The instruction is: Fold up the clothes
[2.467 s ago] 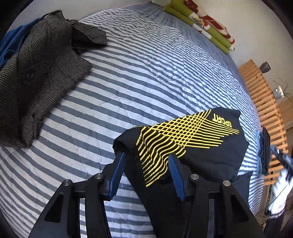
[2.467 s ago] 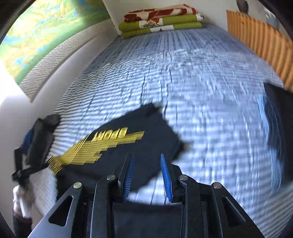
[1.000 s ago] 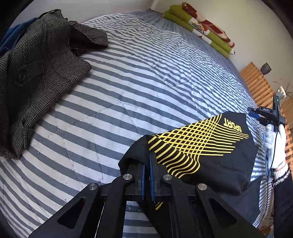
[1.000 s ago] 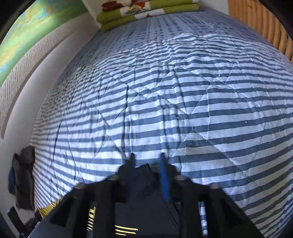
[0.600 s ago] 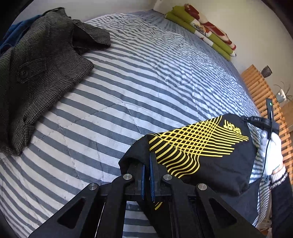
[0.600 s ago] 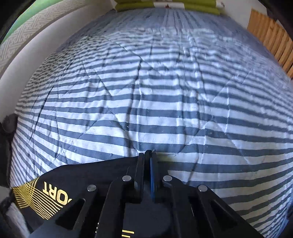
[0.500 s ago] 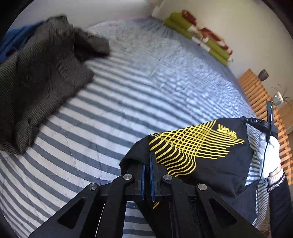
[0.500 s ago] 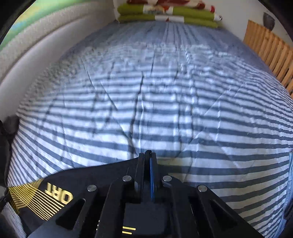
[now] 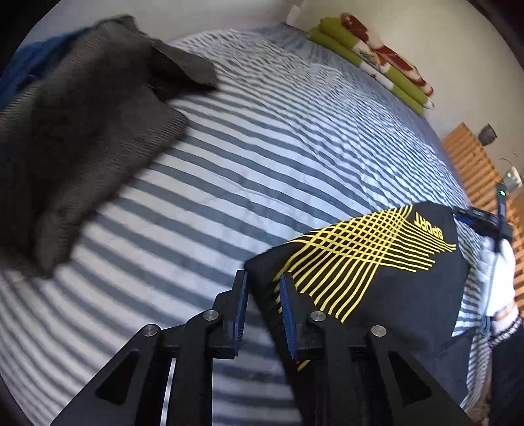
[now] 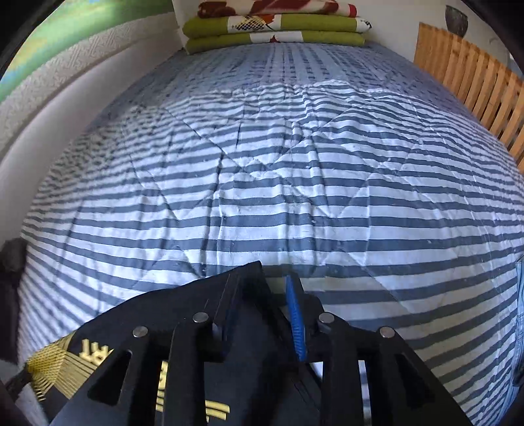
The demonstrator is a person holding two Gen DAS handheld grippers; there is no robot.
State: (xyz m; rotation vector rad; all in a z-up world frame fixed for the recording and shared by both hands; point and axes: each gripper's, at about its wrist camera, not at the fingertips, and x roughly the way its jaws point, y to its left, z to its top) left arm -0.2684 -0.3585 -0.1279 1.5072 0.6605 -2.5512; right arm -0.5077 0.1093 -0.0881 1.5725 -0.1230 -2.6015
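Observation:
A black shirt with yellow crossing lines and the word SPORT lies folded on the striped quilt. My left gripper is open, its blue pads standing either side of the shirt's near left corner without pinching it. In the right wrist view the same shirt fills the lower left. Over its far corner my right gripper is open, with the black cloth lying between and under its fingers. A white-gloved hand shows at the shirt's right edge.
A grey tweed jacket lies on the bed's left side, on top of a blue garment. Folded green blankets sit at the head of the bed. A wooden slatted panel runs along the right. A denim piece lies at the right edge.
Both grippers were shut on the shirt's corners half a second ago and have opened, letting the cloth go. The left view has swung slightly, blurring the jacket.

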